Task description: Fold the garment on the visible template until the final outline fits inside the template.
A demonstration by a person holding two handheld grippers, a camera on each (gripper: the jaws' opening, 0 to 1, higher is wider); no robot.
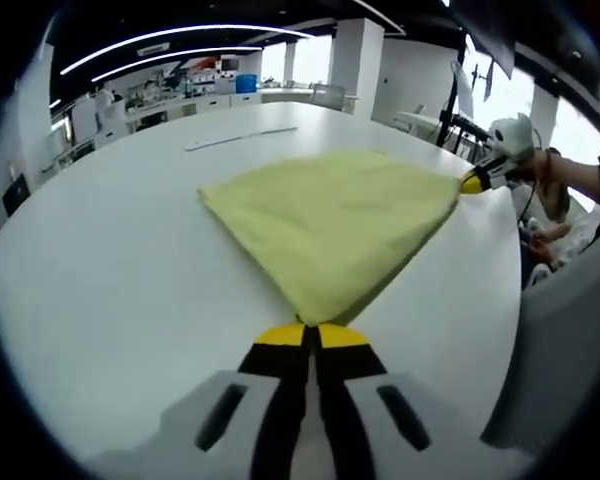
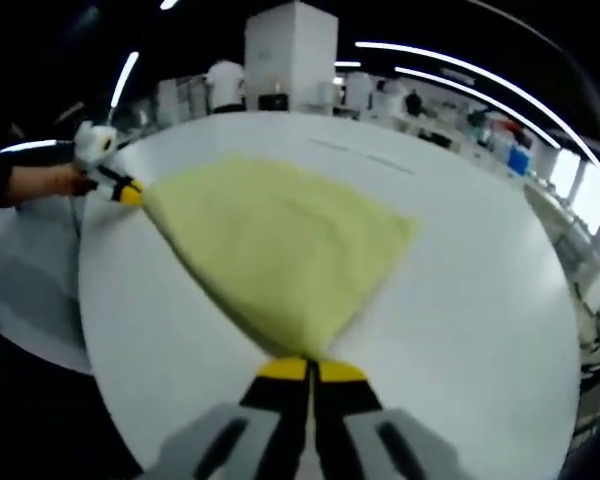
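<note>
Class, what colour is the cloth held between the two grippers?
Pale yellow-green, plain; the cloth shows best in the left gripper view.

Soft matt yellow cloth garment (image 1: pixel 330 225) on a smooth, faintly glossy white table (image 1: pixel 110 290); hard plastic tongs (image 1: pixel 307 335).

one pale yellow folded cloth garment (image 1: pixel 330 225), one round white table (image 1: pixel 110 270), two yellow-tipped black two-jaw grippers (image 1: pixel 308 335) (image 2: pixel 308 370)

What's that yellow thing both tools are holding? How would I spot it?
Find the big round white table. On it lies a pale yellow cloth, folded flat, with the left gripper and the right gripper each pinching a corner. It is the table's one coloured, soft item.
</note>
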